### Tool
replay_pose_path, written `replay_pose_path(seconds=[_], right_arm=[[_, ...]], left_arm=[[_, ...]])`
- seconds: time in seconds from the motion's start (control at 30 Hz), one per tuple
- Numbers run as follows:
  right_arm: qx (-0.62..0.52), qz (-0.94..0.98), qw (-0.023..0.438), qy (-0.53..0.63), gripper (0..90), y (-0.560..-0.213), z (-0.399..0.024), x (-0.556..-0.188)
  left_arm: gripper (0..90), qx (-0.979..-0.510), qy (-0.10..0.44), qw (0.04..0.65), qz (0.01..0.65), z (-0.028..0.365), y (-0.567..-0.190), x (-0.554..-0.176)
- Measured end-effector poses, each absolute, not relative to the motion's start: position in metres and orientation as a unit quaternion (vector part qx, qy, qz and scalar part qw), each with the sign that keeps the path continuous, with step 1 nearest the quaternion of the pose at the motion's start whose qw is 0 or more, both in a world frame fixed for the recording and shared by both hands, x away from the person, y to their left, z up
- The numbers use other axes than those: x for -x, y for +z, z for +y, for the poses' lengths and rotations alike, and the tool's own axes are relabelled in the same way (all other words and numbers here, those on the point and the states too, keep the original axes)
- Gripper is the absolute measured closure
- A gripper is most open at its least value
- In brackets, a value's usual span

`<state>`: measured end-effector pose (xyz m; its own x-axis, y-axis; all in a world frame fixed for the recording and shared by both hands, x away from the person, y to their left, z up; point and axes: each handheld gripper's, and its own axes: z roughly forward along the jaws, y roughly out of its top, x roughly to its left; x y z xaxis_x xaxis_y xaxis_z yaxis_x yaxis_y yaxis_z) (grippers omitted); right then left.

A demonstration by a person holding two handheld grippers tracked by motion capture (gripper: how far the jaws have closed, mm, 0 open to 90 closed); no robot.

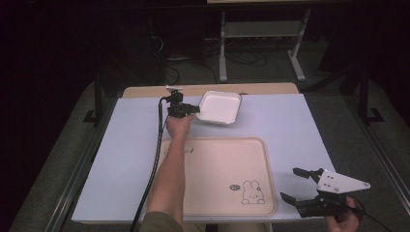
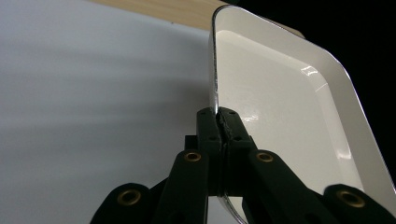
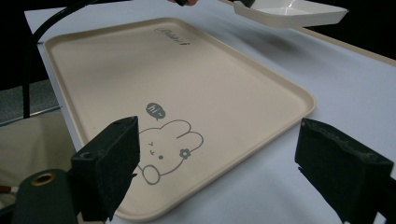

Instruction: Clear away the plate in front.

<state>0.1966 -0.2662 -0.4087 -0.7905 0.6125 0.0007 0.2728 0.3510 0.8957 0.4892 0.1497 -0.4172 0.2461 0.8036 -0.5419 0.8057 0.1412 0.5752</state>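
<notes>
High view: left gripper (image 1: 192, 110) clamped on near-left rim of white rectangular dish (image 1: 220, 107), far end of pale blue worktop (image 1: 290, 130), just beyond beige tray (image 1: 217, 159). Left forearm (image 1: 169, 174) stretched across tray's left side, black cable (image 1: 152, 164) trailing beside it. Dish seen slightly tilted, its shadow on worktop in right gripper view suggesting lifted clear, contact underneath not verifiable. Strip of wooden edge (image 1: 270, 89) visible behind blue surface.

Left gripper view: jaws pressed together on thin dish rim (image 2: 215, 84), pads meeting on both sides of the edge; dish interior (image 2: 280, 116) glossy white, empty, extending up and to the right. Blurred blue worktop (image 2: 93, 93) on the left.

Right gripper view: right gripper (image 3: 217, 163) with jaws standing wide apart, nothing between pads, held low over near-right corner of tray (image 3: 187, 84). Rabbit drawing (image 3: 166, 147) with "hi" bubble printed on tray between the jaws. Dish (image 3: 299, 14) at upper right, above worktop, well apart from this gripper.

High view again: right gripper (image 1: 299, 186) at bottom right, just beside tray's right edge, grey three-cornered plate (image 1: 338, 182) on top, hand (image 1: 345, 217) under it. Rabbit print (image 1: 252, 192) near tray's near-right corner. Tray bare.
</notes>
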Motion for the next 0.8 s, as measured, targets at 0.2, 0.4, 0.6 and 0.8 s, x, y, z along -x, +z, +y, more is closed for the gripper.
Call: replay_pose_path(seconds=[0.2,0.4,0.6,0.8], right_arm=[[-0.277,0.804,0.170,0.499,13.1,-0.409,-0.267,-0.197],[-0.276,0.804,0.170,0.498,13.1,-0.410,-0.267,-0.197],[-0.275,0.805,0.169,0.498,13.1,-0.410,-0.265,-0.198],[-0.275,0.805,0.171,0.498,13.1,-0.409,-0.265,-0.197]], left_arm=[[88.7,-0.654,0.001,0.456,0.603,0.161,-0.402,-0.482],[88.7,-0.654,0.002,0.470,0.592,0.173,-0.389,-0.474],[88.7,-0.655,0.010,0.480,0.583,0.184,-0.376,-0.464],[88.7,-0.660,0.015,0.476,0.581,0.193,-0.372,-0.453]])
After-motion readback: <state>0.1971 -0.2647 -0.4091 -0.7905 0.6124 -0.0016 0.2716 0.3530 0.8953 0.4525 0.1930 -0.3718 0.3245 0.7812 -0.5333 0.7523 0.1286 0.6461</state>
